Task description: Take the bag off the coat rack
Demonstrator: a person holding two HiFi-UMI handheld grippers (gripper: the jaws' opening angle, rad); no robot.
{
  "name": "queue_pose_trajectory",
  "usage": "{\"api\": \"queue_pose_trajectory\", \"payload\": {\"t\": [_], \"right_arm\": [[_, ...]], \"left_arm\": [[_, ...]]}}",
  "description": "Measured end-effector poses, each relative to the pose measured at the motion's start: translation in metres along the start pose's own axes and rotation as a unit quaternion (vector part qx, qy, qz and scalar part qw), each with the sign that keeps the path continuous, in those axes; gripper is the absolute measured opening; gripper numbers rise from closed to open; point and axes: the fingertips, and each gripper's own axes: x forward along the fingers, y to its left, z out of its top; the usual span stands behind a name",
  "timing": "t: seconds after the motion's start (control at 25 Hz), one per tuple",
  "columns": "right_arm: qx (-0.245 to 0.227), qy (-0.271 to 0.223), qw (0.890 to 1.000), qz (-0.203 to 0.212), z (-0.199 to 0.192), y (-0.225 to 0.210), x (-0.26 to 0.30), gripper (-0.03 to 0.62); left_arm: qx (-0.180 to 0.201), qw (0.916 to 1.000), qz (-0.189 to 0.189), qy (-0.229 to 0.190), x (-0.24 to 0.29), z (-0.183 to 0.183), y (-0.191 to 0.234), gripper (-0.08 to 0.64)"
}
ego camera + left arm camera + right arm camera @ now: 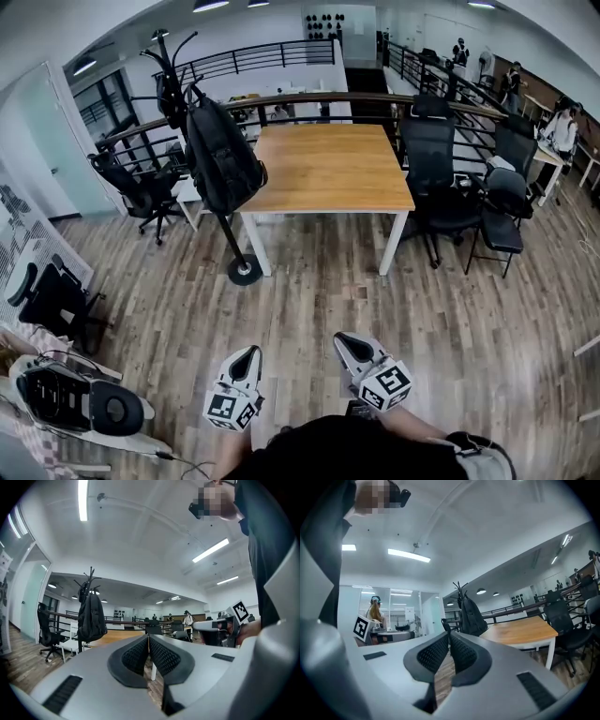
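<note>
A black backpack (222, 150) hangs from a black coat rack (170, 56) that stands on a round base (245, 271) at the wooden table's left corner. Both grippers are held low and near me, well short of the rack. My left gripper (249, 353) and right gripper (349, 341) point level toward it, jaws shut with nothing between them. The left gripper view shows the bag (91, 618) far off to the left, beyond the closed jaws of the left gripper (148, 637). In the right gripper view the bag (472, 616) hangs just above the shut right gripper (449, 634).
A wooden table (330, 169) stands behind the rack, in front of a railing (281, 98). Black office chairs (439, 178) crowd its right side, and another chair (141, 192) sits left of the rack. A white and black device (80, 403) lies on the floor at the lower left.
</note>
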Motion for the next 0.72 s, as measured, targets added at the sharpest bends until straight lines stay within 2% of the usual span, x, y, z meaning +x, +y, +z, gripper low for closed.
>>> {"api": "queue_pose_trajectory", "payload": {"t": [0.16,0.4,0.6,0.72], "right_arm": [[-0.011,-0.015,1.000,0.023,0.010,-0.006,-0.017,0.039],[0.026,0.002,0.999,0.033,-0.002,-0.015,-0.017,0.038],[0.045,0.021,0.999,0.018,-0.024,-0.035,-0.015,0.038],[0.041,0.026,0.999,0.006,-0.029,-0.055,-0.008,0.038]], "left_arm": [[0.001,1.0000,0.002,-0.002,0.009,-0.004,-0.015,0.017],[0.003,0.9998,0.006,0.018,0.013,-0.004,-0.017,0.017],[0.001,0.9994,0.001,0.035,0.027,-0.016,-0.011,0.017],[-0.006,0.9993,0.002,0.038,0.047,-0.026,0.000,0.017]]}}
